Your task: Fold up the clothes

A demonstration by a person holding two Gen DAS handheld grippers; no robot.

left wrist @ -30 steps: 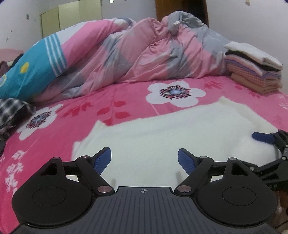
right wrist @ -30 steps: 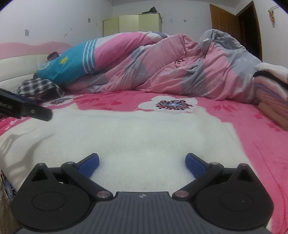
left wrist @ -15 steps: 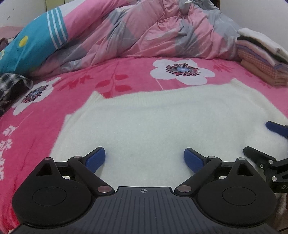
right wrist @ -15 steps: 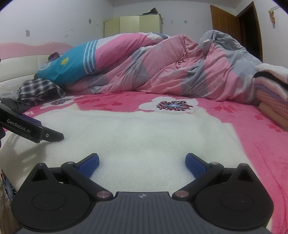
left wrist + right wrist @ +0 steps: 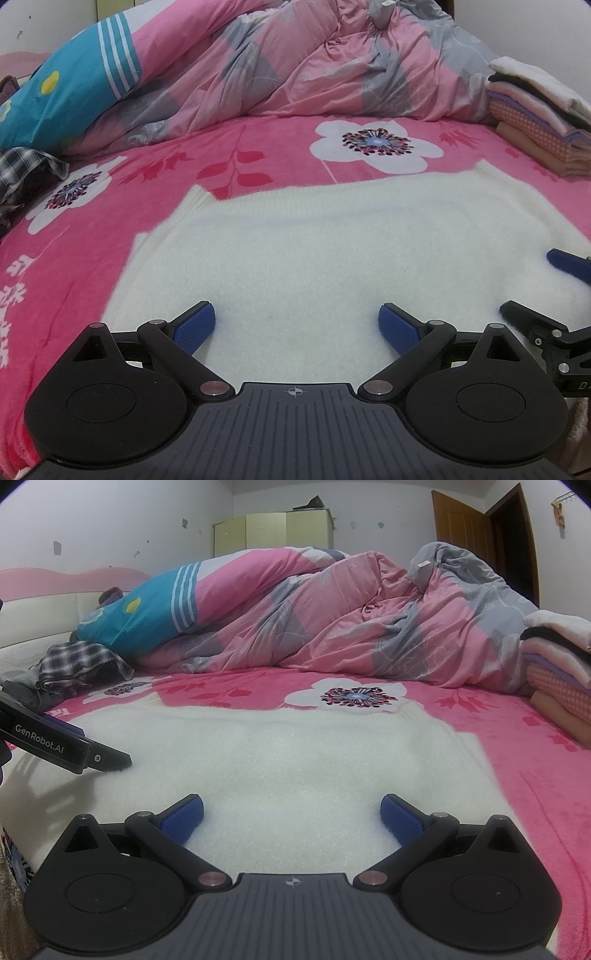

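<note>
A fluffy white knitted sweater (image 5: 332, 251) is spread flat on the near part of a bright pink fleece bedspread printed with white flowers (image 5: 258, 158). Its ribbed far edge is seen running across the bed just short of a large white flower.

The left gripper (image 5: 296, 325) is held low over the near left part of the sweater, its blue-padded jaws spread wide after having just been opening; nothing is pinched between them, only the flat knit being seen in the gap. The right gripper (image 5: 291, 814) is likewise released, with its jaws wide apart above the near right part of the garment and no fabric grasped. Each tool is caught at the edge of the other's view, so the two are shown side by side over the sweater.

At the far side a rumpled pink and grey duvet with a teal striped section (image 5: 295, 616) is heaped across the bed. A stack of folded clothes in white, black, pink and tan (image 5: 535, 110) is placed at the far right, and a crumpled black-and-white checked garment (image 5: 77, 661) is left at the far left.
</note>
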